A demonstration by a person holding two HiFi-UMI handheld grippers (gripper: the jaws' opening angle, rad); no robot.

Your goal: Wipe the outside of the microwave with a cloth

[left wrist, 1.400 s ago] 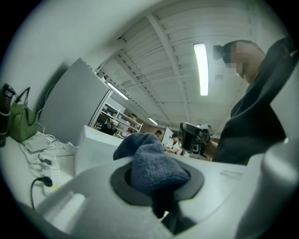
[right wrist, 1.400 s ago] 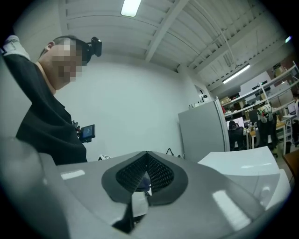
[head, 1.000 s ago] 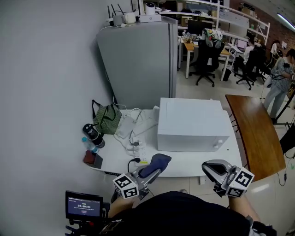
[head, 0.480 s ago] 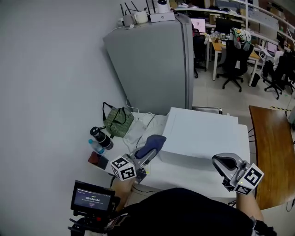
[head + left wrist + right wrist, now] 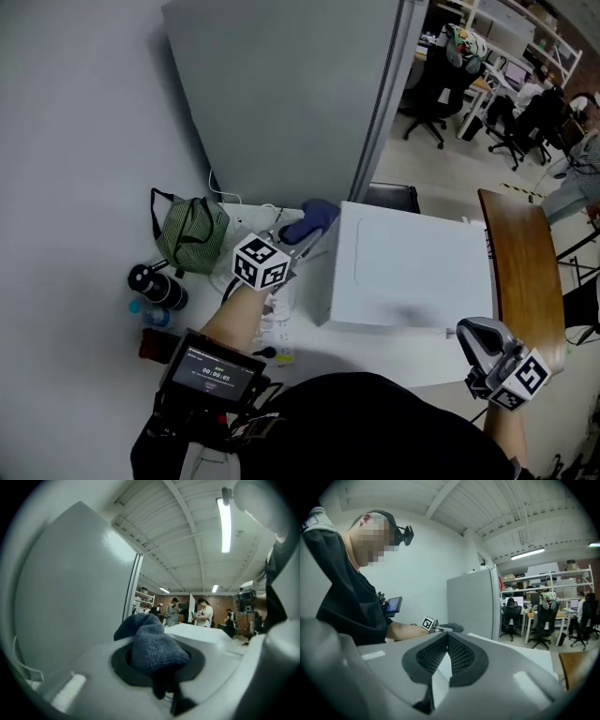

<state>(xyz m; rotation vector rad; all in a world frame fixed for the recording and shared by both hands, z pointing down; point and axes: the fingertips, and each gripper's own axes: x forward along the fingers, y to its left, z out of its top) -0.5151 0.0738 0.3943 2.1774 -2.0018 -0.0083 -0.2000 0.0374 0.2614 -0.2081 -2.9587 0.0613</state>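
Observation:
A white microwave (image 5: 412,267) stands on the white table (image 5: 375,352). My left gripper (image 5: 302,234) is shut on a dark blue cloth (image 5: 310,218), held at the microwave's far left corner; in the left gripper view the cloth (image 5: 152,646) bulges out between the jaws, the microwave's top (image 5: 206,632) just behind it. My right gripper (image 5: 476,339) hangs off the microwave's near right corner, shut, with nothing in it. In the right gripper view its pads (image 5: 461,654) meet at the tips, and the cloth (image 5: 451,627) shows far off.
A grey fridge (image 5: 300,103) rises behind the table. A green bag (image 5: 190,234), a dark bottle (image 5: 157,287) and white cables (image 5: 272,323) lie left of the microwave. A brown table (image 5: 520,262) stands to the right. Office chairs and people are further back.
My left gripper has carried the cloth forward, from the table's near edge up to the microwave's far left corner. The head view has swung closer and downward. The right gripper stays near the front right.

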